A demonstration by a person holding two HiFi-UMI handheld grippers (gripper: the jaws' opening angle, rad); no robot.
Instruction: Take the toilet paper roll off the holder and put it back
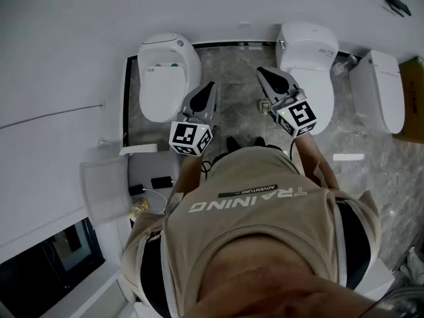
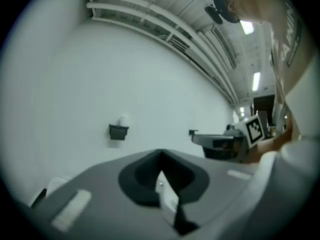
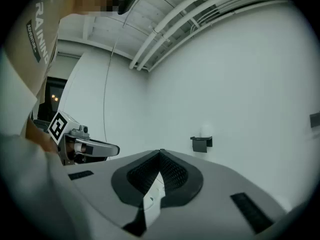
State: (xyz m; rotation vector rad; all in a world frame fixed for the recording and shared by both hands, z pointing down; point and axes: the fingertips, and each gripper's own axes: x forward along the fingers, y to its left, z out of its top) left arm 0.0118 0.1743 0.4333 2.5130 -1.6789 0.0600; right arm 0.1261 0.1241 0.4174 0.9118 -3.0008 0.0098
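A small dark holder (image 2: 118, 131) is fixed to the white wall, with a pale toilet paper roll (image 2: 123, 120) faintly visible on top of it. The right gripper view shows the same holder (image 3: 201, 143) and roll (image 3: 205, 131), right of centre. Both are some way off from the grippers. My left gripper (image 1: 209, 86) and right gripper (image 1: 262, 72) are held side by side in front of the person's chest, pointing at the wall. Each is shut with nothing between its jaws: left gripper (image 2: 160, 155), right gripper (image 3: 160, 153).
On the marble floor below stand a white toilet (image 1: 167, 71), a second one (image 1: 308, 50) and a third fixture (image 1: 382, 88). A clear bin (image 1: 105, 189) and cables with a dark device (image 1: 161, 182) lie at the left. Another dark fitting (image 2: 193, 132) is on the wall.
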